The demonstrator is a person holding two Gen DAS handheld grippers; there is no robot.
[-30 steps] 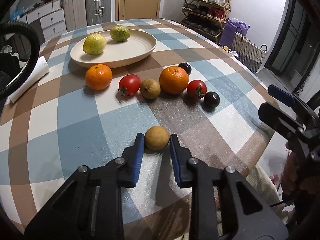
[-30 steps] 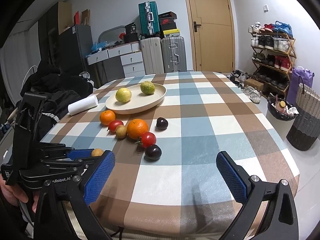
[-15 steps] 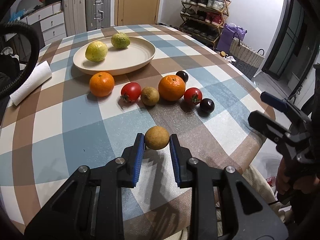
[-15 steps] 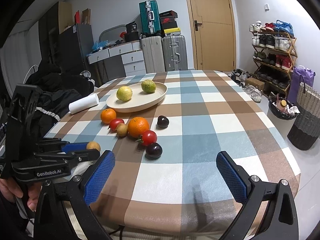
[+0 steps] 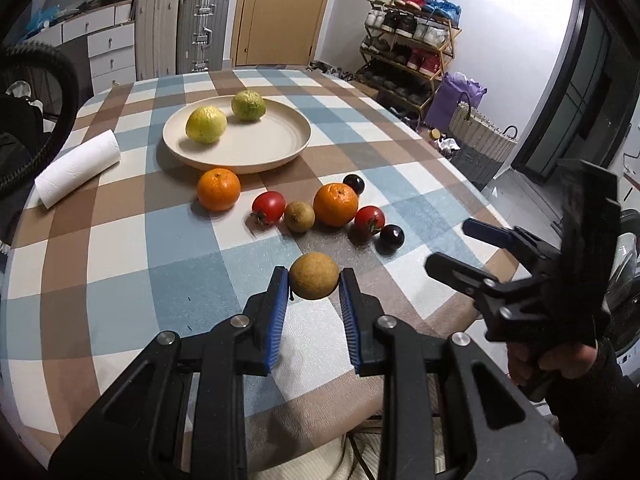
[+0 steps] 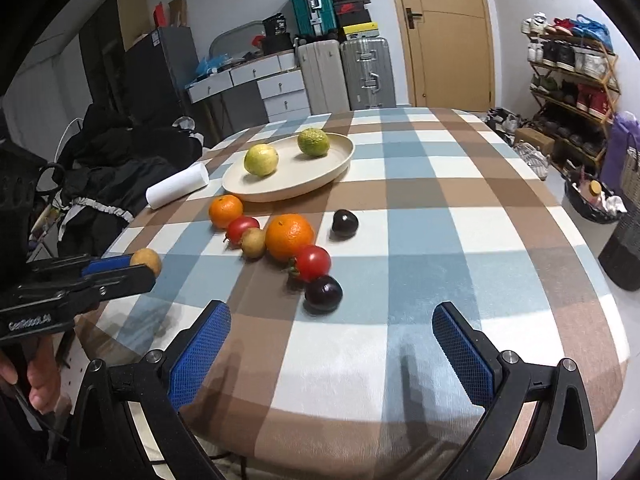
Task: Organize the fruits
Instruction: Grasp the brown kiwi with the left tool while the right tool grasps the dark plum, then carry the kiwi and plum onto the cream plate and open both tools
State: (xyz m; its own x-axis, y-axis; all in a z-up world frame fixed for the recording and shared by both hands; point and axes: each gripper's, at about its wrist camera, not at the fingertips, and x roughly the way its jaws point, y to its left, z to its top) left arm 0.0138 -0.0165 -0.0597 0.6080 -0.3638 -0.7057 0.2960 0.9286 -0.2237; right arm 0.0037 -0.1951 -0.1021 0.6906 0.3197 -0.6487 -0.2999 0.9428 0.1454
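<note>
Fruits are mid-sort: the left tongs (image 5: 314,280) clench a brown round fruit (image 5: 314,276) above the surface's near edge, while the right tongs (image 6: 330,344) hang released (nothing between them). Next, I judge, carry it to the plate (image 5: 280,152) toward the far edge.

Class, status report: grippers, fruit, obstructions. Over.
Left gripper shut on round brown fruit, lifted. Right gripper open. Beige plate path unobstructed.

Left tongs (image 5: 314,284) clamped, right tongs (image 6: 332,328) agape
</note>
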